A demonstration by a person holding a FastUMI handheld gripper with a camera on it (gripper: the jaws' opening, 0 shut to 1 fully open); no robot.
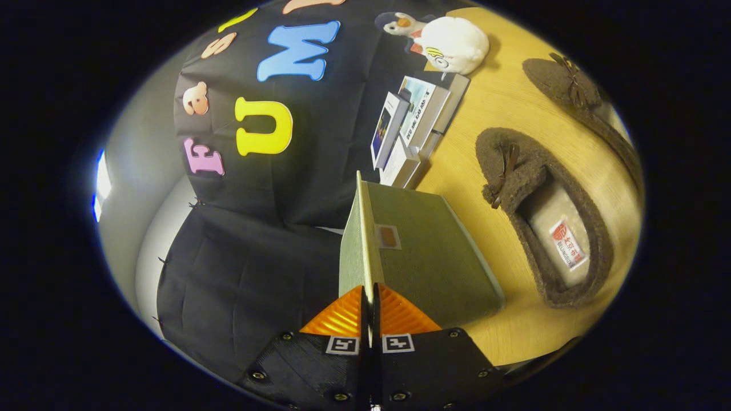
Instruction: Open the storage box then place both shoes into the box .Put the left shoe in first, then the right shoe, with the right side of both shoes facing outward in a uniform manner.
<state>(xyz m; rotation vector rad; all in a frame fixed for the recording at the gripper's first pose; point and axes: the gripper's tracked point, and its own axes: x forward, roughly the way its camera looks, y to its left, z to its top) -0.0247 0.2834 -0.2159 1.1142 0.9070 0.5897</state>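
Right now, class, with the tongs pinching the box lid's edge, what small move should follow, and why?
Probably keep swinging the lid further open. The tongs are shut on its thin edge, it stands only partly raised over the storage box, and both shoes wait on the table.

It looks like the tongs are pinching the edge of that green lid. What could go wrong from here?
1. The tongs grip only the thin edge of the green lid, so it might slip out and drop shut.
2. The nearer brown shoe lies close beside the storage box; a swinging lid or box could nudge it.
3. The small cartons stand just beyond the box and might get knocked.
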